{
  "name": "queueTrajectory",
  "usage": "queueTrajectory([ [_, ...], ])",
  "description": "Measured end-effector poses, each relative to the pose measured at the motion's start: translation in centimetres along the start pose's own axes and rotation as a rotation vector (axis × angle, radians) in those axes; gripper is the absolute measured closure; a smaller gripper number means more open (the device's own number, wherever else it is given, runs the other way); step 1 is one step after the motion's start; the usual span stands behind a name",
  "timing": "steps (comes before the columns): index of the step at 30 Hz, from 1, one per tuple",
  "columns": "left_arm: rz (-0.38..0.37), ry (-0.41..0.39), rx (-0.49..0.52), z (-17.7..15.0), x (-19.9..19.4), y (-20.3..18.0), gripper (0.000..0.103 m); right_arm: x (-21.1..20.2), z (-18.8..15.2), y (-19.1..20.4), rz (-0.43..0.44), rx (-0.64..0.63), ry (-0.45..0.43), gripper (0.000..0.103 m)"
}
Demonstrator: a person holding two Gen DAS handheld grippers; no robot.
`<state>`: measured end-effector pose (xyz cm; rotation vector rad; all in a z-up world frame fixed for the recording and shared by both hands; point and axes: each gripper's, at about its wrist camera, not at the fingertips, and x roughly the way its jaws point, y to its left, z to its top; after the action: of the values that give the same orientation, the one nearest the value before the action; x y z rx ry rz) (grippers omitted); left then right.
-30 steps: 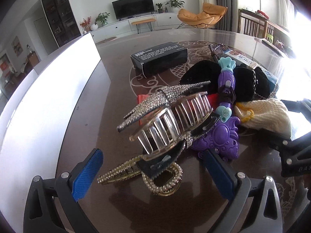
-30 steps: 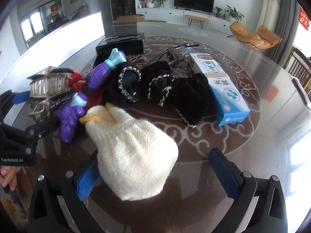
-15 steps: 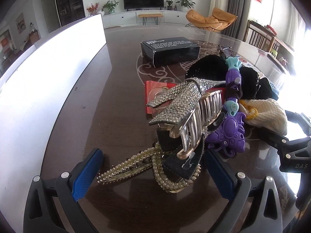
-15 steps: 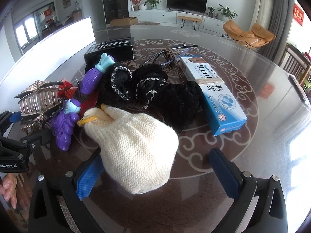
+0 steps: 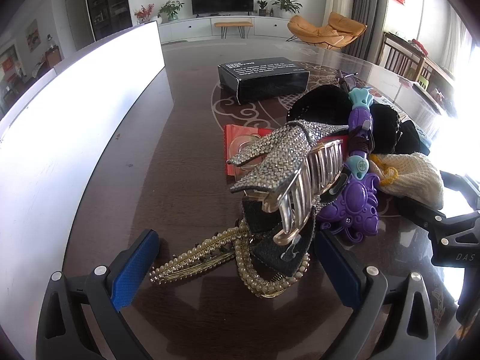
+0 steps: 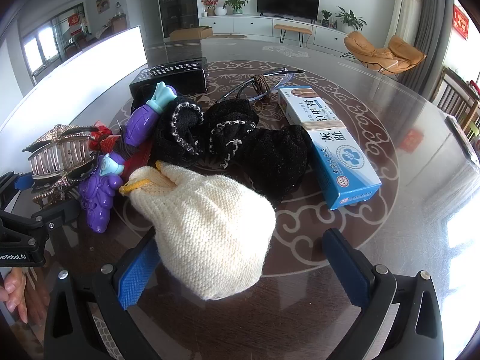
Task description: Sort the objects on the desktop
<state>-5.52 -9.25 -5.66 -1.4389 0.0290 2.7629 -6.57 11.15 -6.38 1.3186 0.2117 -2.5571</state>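
the rhinestone hair claw [image 5: 295, 168] has tipped over since a second ago, its clear teeth now pointing down toward the near edge, and the left gripper [image 5: 237, 262] has drawn in around the heap of hair things. its blue fingers [image 5: 136, 265] stand spread wide, nothing pinched, with the pearl hair bands [image 5: 237, 258] lying on the table [image 5: 186, 138] between them and the claw perched on top of a dark clip just behind. beside that, to the right, lies the purple toy wand [image 5: 358, 180], its teal tip pointing away.

the right gripper [image 6: 240, 258] is likewise splayed open, its left pad [image 6: 138, 270] just beside the cream knitted pouch [image 6: 216, 228], which lies between the fingers; whether pad and pouch touch i cannot tell. beyond the pouch sits a bunch of black knitted pieces [image 6: 240, 141], touching one another, and to their right a blue and white medicine box [image 6: 327, 144] with a rubber band round it. farther back lie a pair of glasses [image 6: 264, 85] and a black box [image 6: 174, 73]. a person's fingers [image 6: 13, 291] show at the lower left edge of the right wrist view.
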Motion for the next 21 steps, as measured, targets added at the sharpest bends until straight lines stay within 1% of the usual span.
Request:
queueTrajectory([
  [21, -0.001, 0.001, 0.0, 0.17, 0.12, 0.19, 0.0, -0.01, -0.02, -0.01, 0.0, 0.0, 0.0, 0.0],
])
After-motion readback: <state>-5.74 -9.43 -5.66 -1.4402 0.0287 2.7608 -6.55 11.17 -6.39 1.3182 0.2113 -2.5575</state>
